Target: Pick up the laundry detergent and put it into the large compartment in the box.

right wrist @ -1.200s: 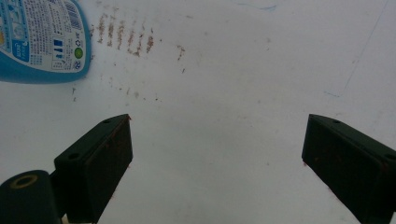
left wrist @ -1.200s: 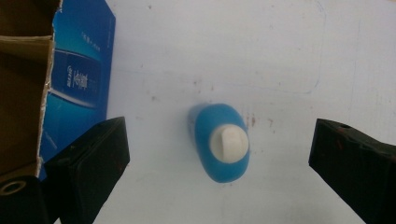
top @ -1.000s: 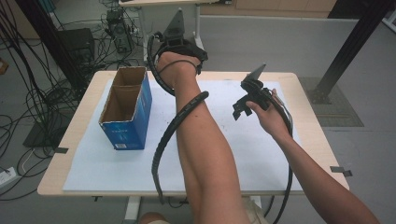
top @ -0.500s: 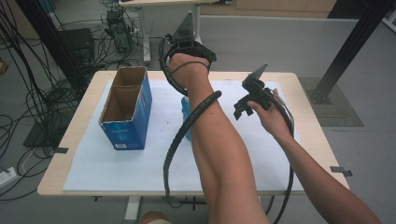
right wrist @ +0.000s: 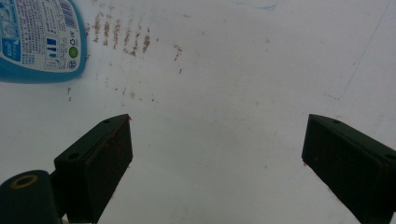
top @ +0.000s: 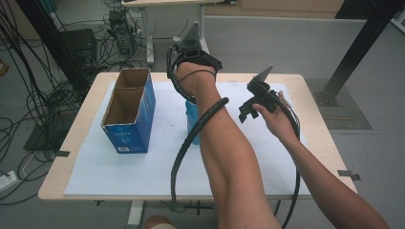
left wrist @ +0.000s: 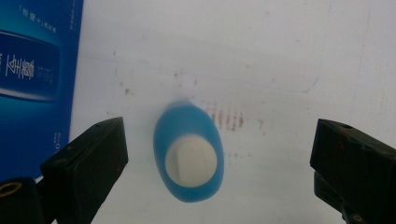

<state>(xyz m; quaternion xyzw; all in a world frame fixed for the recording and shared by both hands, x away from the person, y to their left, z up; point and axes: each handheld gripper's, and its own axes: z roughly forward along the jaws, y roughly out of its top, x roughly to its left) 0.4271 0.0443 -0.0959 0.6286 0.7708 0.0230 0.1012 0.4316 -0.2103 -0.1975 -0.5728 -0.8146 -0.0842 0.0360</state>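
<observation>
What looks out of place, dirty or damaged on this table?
Reddish-brown smudges mark the white mat beside the upright blue bottle. Otherwise nothing stands out: the blue carton stands open-topped and undamaged.

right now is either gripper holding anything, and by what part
Nothing is held. The left gripper hangs open above the blue bottle; the right gripper is open over bare white sheet.

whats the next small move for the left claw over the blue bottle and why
Probably lower the left claw straight down, then close. Its jaws stand wide open either side of the upright blue bottle, looking down on its white cap, with a clear gap on both sides and no contact yet.
</observation>
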